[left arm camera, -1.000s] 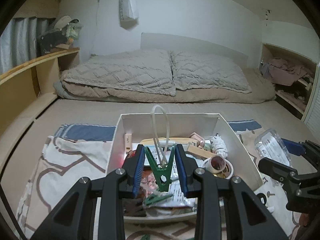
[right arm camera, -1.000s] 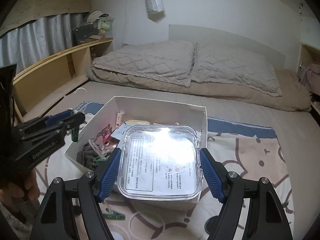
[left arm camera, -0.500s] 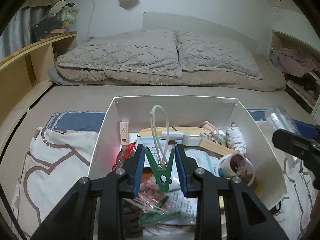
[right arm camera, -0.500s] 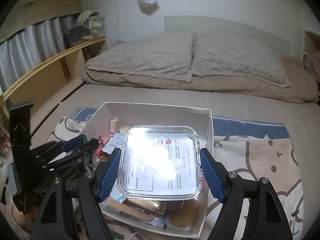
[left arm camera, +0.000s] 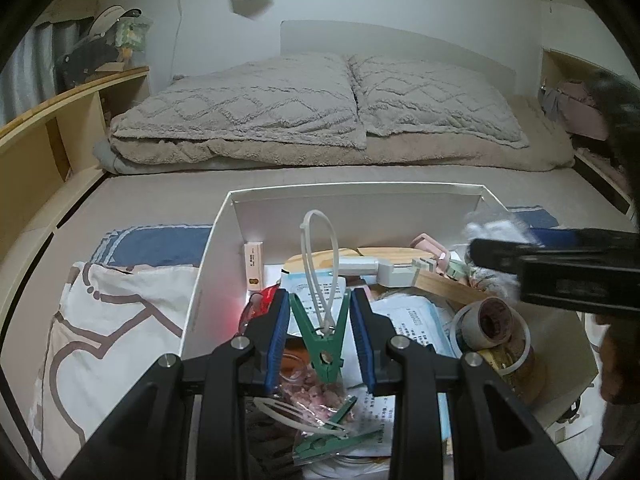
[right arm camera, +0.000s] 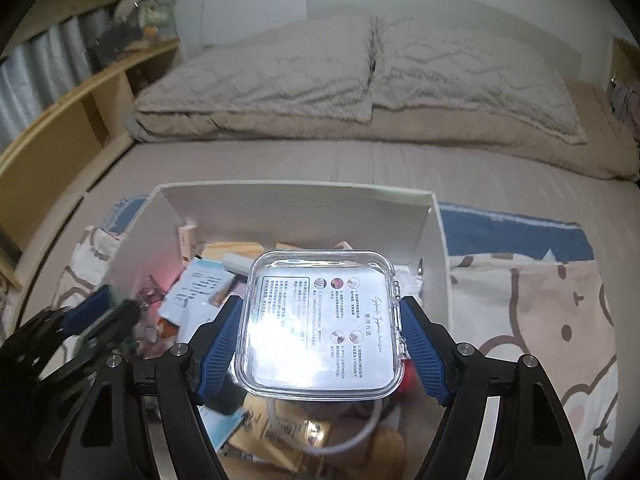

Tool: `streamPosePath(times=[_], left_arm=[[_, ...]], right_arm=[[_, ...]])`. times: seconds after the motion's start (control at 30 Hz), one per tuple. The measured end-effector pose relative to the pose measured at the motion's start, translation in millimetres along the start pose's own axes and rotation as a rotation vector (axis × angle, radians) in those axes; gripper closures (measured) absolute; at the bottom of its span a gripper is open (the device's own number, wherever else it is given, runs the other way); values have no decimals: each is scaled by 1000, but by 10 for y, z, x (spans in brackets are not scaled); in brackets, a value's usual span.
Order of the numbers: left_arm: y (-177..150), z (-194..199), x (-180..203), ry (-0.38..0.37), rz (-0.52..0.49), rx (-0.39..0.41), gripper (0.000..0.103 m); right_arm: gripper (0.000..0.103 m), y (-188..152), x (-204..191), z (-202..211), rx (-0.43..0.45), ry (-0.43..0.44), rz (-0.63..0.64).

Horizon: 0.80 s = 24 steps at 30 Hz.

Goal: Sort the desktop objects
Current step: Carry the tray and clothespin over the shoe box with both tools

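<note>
My left gripper (left arm camera: pixel 320 334) is shut on a green clothespin (left arm camera: pixel 320 332) with a white zip-tie loop (left arm camera: pixel 320 252) through it, held over the white cardboard box (left arm camera: pixel 352 202). My right gripper (right arm camera: pixel 322 334) is shut on a clear plastic case (right arm camera: pixel 322 326) with a printed label, held over the same box (right arm camera: pixel 296 204). The right gripper also shows as a blurred dark shape in the left wrist view (left arm camera: pixel 560 264). The left gripper shows at the lower left of the right wrist view (right arm camera: pixel 100 320).
The box holds leaflets (left arm camera: pixel 408 320), tape rolls (left arm camera: pixel 492 328), a wooden block (left arm camera: pixel 448 286), more green clothespins (left arm camera: pixel 332 440) and a small carton (left arm camera: pixel 254 266). It stands on a patterned blanket (right arm camera: pixel 540 320) on a bed with pillows (left arm camera: pixel 320 100). Wooden shelves (left arm camera: pixel 48 132) stand at left.
Both grippers have moved forward over the box. The right gripper with the clear case has swung from beside the box to above its contents.
</note>
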State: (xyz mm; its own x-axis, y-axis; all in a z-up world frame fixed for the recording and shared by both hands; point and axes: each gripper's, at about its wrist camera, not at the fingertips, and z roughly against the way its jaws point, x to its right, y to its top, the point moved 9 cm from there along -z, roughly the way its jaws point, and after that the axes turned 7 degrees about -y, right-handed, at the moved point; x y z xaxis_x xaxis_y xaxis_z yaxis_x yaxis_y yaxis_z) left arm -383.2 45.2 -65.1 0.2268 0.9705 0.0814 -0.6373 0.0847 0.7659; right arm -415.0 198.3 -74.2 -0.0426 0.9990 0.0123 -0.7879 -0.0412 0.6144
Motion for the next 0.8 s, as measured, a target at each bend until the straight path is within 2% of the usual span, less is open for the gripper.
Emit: streamPosePath(times=[0.13, 0.27, 0.37, 0.5, 0.57, 0.6, 0.63, 0.8], left_arm=[[26, 11, -33, 9, -19, 7, 72], [45, -9, -55, 24, -40, 10, 72], [54, -38, -74, 28, -45, 6, 72], [57, -62, -81, 25, -40, 8, 72], [52, -88, -86, 23, -34, 3, 72], [45, -95, -93, 24, -30, 1, 72], [41, -105, -103, 24, -24, -2, 72], [50, -164, -147, 17, 9, -23, 72]], right_arm=[[25, 21, -91, -190, -46, -14, -4], [25, -2, -99, -328, -77, -91, 7], [25, 12, -81, -361, -73, -101, -13], [25, 82, -29, -318, -19, -143, -18], [17, 114, 13, -280, 7, -148, -36], [6, 122, 29, -260, 12, -137, -47], [2, 136, 50, -253, 20, -131, -50], [2, 165, 119, -175, 46, -105, -59]])
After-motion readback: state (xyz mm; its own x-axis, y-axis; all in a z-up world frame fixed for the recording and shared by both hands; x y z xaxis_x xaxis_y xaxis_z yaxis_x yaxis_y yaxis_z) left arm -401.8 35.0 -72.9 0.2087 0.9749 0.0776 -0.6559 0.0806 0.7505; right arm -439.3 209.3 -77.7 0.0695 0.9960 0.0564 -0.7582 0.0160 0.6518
